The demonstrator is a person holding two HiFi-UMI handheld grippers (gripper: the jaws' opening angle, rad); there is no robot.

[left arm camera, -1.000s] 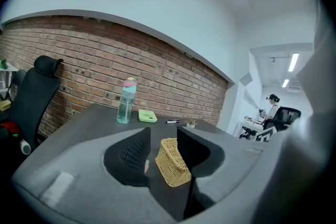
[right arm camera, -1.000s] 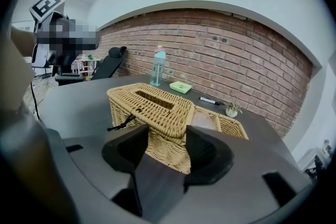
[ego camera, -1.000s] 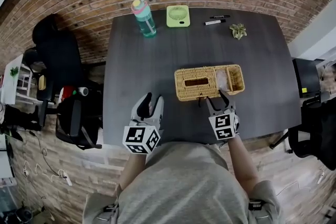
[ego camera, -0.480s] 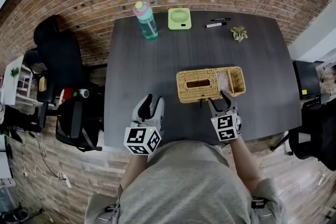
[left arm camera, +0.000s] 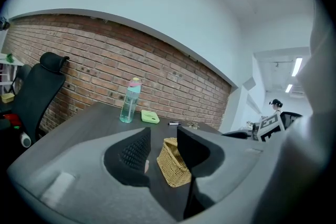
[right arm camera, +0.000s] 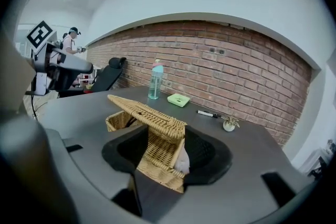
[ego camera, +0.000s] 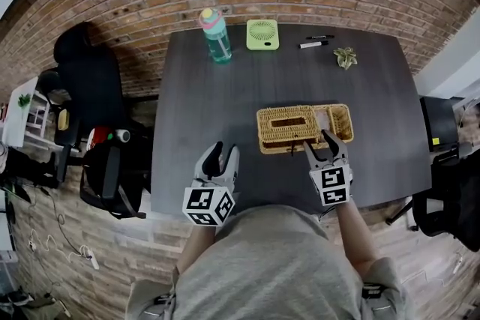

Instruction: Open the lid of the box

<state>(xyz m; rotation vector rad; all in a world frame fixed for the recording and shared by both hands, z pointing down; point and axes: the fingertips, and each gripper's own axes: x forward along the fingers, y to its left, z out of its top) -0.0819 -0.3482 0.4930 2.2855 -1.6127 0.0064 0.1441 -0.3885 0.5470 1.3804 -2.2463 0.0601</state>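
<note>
The wicker box (ego camera: 341, 121) lies at the table's middle right. Its slotted lid (ego camera: 288, 120) covers the left part; in the right gripper view the lid (right arm camera: 147, 110) is tilted, with its far end lifted off the box body (right arm camera: 116, 120). Something white (right arm camera: 181, 161) shows at the box's near end. My right gripper (ego camera: 321, 147) is at the box's front edge, open, with the box's near end (right arm camera: 157, 157) between its fingers. My left gripper (ego camera: 220, 159) is open and empty, hovering left of the box (left arm camera: 173, 162).
A teal bottle (ego camera: 217, 36), a green fan (ego camera: 262, 34), a marker (ego camera: 309, 44) and a small plant (ego camera: 346, 56) stand along the table's far edge. A black office chair (ego camera: 84, 79) is to the left, and another chair (ego camera: 444, 124) to the right.
The head view has shifted a little. Both grippers stay in much the same places relative to the box, the right one still at its front edge.
</note>
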